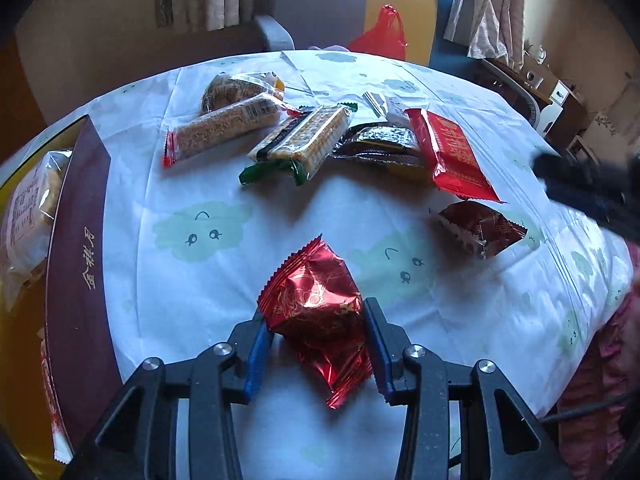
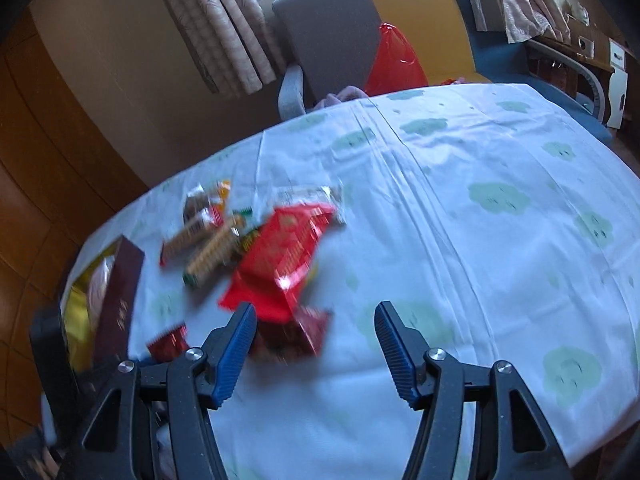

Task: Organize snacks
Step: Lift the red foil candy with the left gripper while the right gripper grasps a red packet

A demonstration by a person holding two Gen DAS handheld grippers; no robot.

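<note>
While my left gripper (image 1: 318, 346) pinches the red foil pack (image 1: 318, 312) between its blue pads just above the tablecloth (image 1: 208, 280), my right gripper (image 2: 316, 344) hangs empty with its jaws apart over the cloth, near the dark red pack (image 2: 296, 334). I judge this as the carrying step: one snack is picked, and the box (image 1: 80, 256) at my left, with packs already inside, seems the place for it. Next I need to swing left over its rim without crushing the foil, then let go.
</note>
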